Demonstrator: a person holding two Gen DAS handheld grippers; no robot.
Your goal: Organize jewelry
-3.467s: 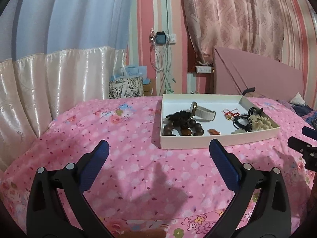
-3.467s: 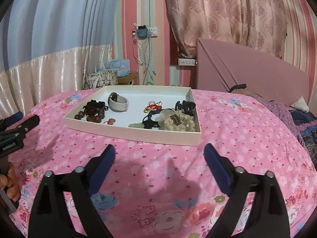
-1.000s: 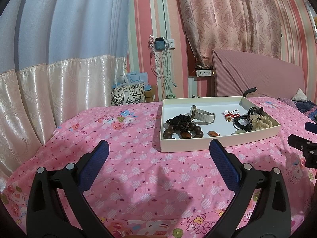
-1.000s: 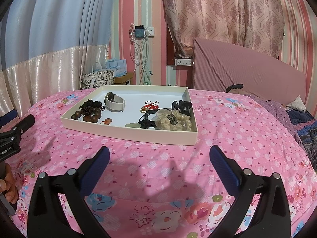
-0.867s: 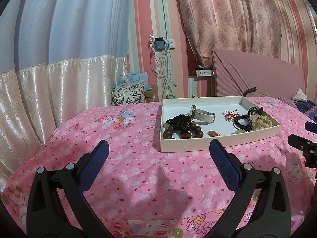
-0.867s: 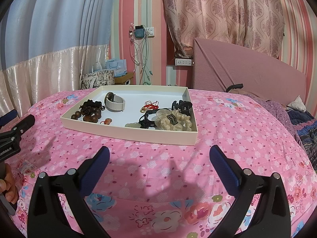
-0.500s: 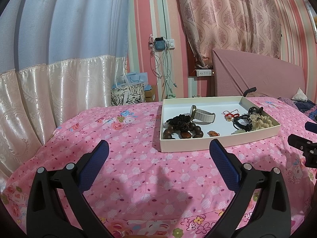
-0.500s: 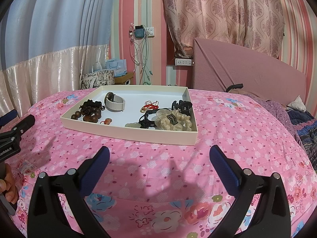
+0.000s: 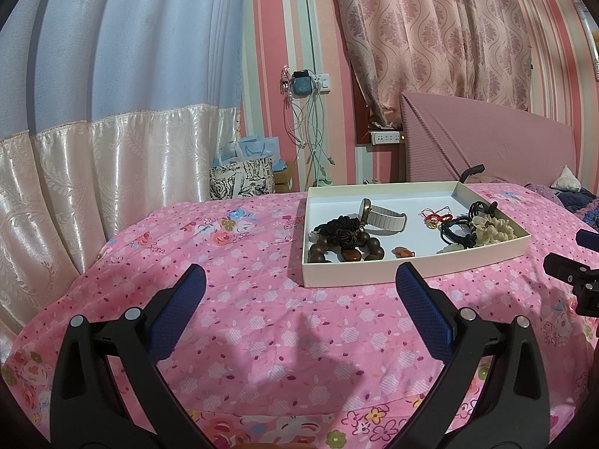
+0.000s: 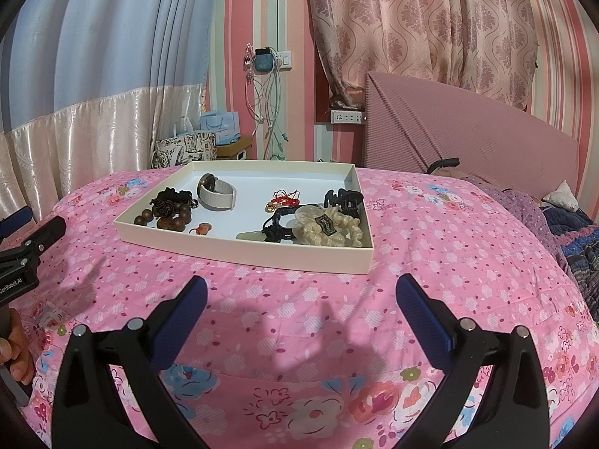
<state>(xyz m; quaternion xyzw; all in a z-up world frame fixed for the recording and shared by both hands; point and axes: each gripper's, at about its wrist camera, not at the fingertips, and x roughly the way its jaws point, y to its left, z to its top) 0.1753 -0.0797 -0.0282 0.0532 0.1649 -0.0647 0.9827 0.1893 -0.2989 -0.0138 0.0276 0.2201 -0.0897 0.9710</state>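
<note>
A shallow cream tray (image 9: 411, 275) (image 10: 239, 249) lies on a pink flowered bedspread. It holds a brown bead bracelet (image 9: 346, 249) (image 10: 168, 217), a white-strap watch (image 9: 382, 219) (image 10: 217, 194), a red string charm (image 10: 284, 200), a black hair claw (image 10: 344, 198), a cream scrunchie (image 10: 329, 228) and black cords (image 10: 277, 230). My left gripper (image 9: 299, 292) is open and empty, short of the tray's near left corner. My right gripper (image 10: 299, 295) is open and empty, in front of the tray's near edge.
The bedspread (image 9: 243, 262) slopes off toward the satin curtain (image 9: 75, 172) on the left. A pink headboard (image 10: 468, 138) stands behind. Patterned gift bags (image 9: 243, 176) and hanging cables (image 9: 310, 138) are by the wall. Folded dark blankets (image 10: 569, 224) lie at right.
Since 3.5 s ago both grippers have drawn slightly back and levelled, and the right one has opened a little wider. Over the last second nothing has moved.
</note>
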